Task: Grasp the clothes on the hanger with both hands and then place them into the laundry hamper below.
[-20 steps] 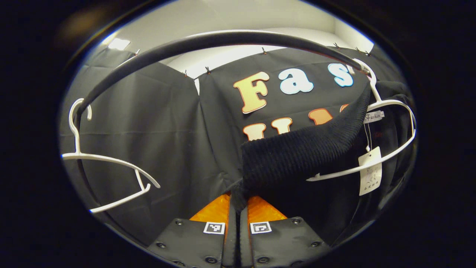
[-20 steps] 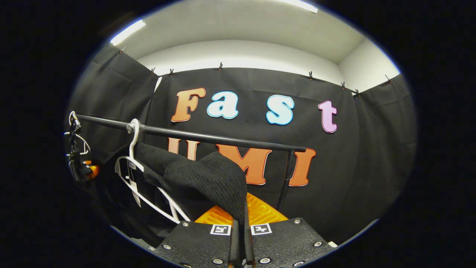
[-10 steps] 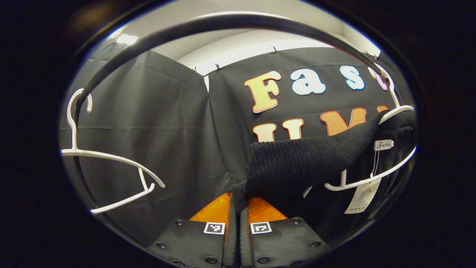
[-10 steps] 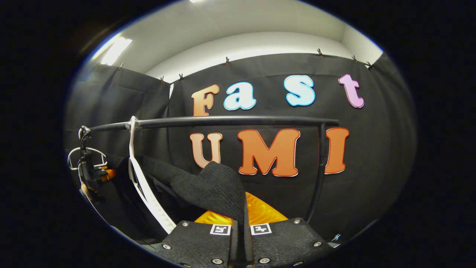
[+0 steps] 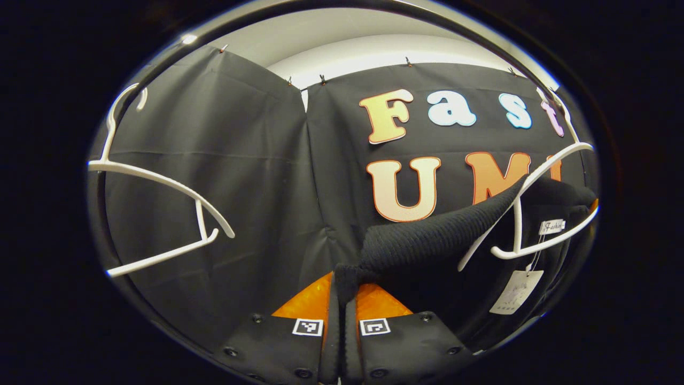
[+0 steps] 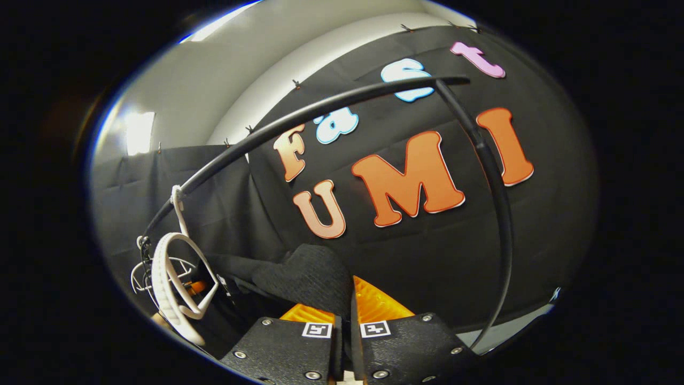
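Observation:
A black ribbed knit garment [image 5: 427, 243] stretches from my left gripper [image 5: 340, 291] up to the right, over a white hanger [image 5: 534, 214] that carries a paper tag [image 5: 515, 291]. The left gripper is shut on the garment's edge, orange fingers [image 5: 307, 302] pinching the cloth. In the right gripper view the same garment [image 6: 310, 278] bunches just above my right gripper [image 6: 347, 307], which is shut on it. The white hanger [image 6: 173, 283] hangs at the lower left there, hooked on the black rail [image 6: 299, 120]. The hamper is out of sight.
An empty white hanger [image 5: 160, 214] hangs at the left in the left gripper view. The black rail arcs overhead, and its upright post [image 6: 499, 214] stands to the right in the right gripper view. Black cloth walls close the booth behind.
Both grippers have dropped lower with the garment still held; the rail has risen in both views. The garment has slid further down off the hanger, and the right gripper view has tilted.

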{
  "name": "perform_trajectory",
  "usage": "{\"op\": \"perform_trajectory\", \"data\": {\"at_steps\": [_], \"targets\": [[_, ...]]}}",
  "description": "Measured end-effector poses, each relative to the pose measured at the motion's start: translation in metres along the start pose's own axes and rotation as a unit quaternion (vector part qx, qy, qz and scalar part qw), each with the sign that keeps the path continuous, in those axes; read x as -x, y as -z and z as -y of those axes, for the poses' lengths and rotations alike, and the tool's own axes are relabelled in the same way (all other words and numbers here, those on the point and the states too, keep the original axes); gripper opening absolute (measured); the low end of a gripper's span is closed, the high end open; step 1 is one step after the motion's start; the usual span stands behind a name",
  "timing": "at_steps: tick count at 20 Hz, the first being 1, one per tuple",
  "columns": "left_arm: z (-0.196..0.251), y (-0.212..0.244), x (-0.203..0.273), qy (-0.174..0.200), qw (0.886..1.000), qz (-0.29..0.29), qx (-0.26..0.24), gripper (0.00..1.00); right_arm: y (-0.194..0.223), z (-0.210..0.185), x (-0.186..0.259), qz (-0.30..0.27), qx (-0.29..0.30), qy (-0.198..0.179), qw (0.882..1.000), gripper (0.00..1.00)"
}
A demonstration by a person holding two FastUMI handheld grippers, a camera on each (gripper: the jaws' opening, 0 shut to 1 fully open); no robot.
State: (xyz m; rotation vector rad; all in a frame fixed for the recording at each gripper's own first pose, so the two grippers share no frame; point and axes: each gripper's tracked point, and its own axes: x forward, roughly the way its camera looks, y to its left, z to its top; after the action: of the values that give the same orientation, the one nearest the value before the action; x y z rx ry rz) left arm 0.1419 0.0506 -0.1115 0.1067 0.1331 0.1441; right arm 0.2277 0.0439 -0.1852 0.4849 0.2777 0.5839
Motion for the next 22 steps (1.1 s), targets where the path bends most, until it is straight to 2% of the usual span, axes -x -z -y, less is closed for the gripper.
{"op": "perform_trajectory", "data": {"at_steps": [3, 6, 9, 12, 14, 16, 22], "targets": [[-0.001, 0.026, 0.009, 0.001, 1.0, -0.024, 0.009, 0.11, 0.03, 0.011, -0.003, -0.018, -0.04, -0.009, 0.999, 0.05], [0.002, 0.044, 0.014, 0.005, 0.999, -0.042, 0.01, 0.11, 0.062, 0.028, -0.003, -0.034, -0.073, -0.001, 0.997, 0.05], [0.007, 0.059, 0.028, 0.007, 0.999, -0.047, 0.0, 0.11, 0.098, 0.039, 0.0, -0.05, -0.079, 0.011, 0.996, 0.05], [0.015, 0.091, 0.042, 0.01, 0.996, -0.084, -0.001, 0.11, 0.14, 0.041, 0.007, -0.082, -0.085, 0.024, 0.993, 0.05], [0.028, 0.12, 0.051, 0.023, 0.993, -0.117, 0.007, 0.11, 0.171, 0.035, 0.014, -0.106, -0.087, 0.026, 0.99, 0.05], [0.044, 0.136, 0.057, 0.035, 0.991, -0.129, -0.015, 0.11, 0.198, 0.03, 0.015, -0.129, -0.08, 0.031, 0.988, 0.05], [0.116, 0.179, 0.07, 0.105, 0.979, -0.17, -0.037, 0.12, 0.269, -0.002, 0.012, -0.18, -0.091, 0.027, 0.979, 0.06]]}}
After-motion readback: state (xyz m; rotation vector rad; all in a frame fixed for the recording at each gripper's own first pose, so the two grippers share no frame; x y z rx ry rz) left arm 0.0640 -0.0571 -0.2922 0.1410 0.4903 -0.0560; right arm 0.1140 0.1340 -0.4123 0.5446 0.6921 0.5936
